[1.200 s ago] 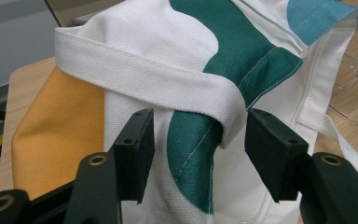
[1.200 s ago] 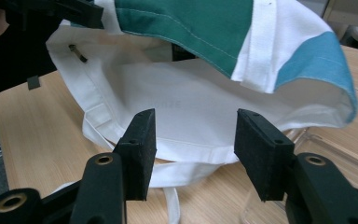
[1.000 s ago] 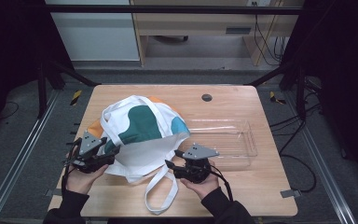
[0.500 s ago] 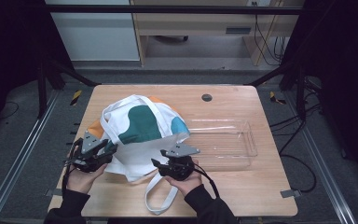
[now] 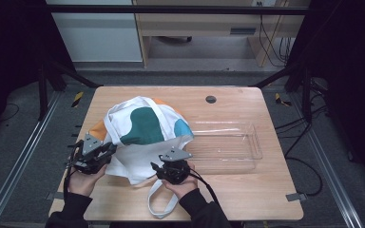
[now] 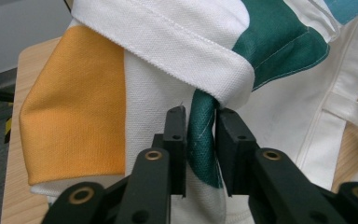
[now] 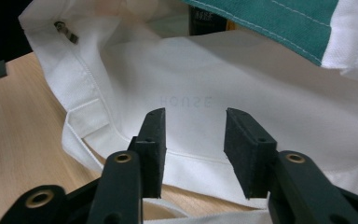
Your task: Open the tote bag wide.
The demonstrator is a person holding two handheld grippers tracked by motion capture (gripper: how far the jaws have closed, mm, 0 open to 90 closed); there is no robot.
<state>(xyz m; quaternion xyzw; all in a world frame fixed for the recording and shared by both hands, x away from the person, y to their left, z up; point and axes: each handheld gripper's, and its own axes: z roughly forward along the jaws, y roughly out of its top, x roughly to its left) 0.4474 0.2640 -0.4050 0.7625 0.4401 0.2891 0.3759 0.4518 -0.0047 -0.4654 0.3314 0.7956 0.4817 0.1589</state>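
At the table's near edge, left claw [image 6: 200,140] clamps the tote bag [image 6: 279,93]; right claw [image 7: 193,140] gapes apart.

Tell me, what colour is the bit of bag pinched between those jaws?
Dark green, a fold of the tote bag in the left gripper; clearest in the left gripper view.

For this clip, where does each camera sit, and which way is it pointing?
High view: above the person's side, facing forward and down on the table; forearms, both hands, both tongs show.
Left gripper view: on the left tongs, looking along jaws pinching the bag.
Right gripper view: on the right tongs, jaws open at the bag's rim.
All share the bag.
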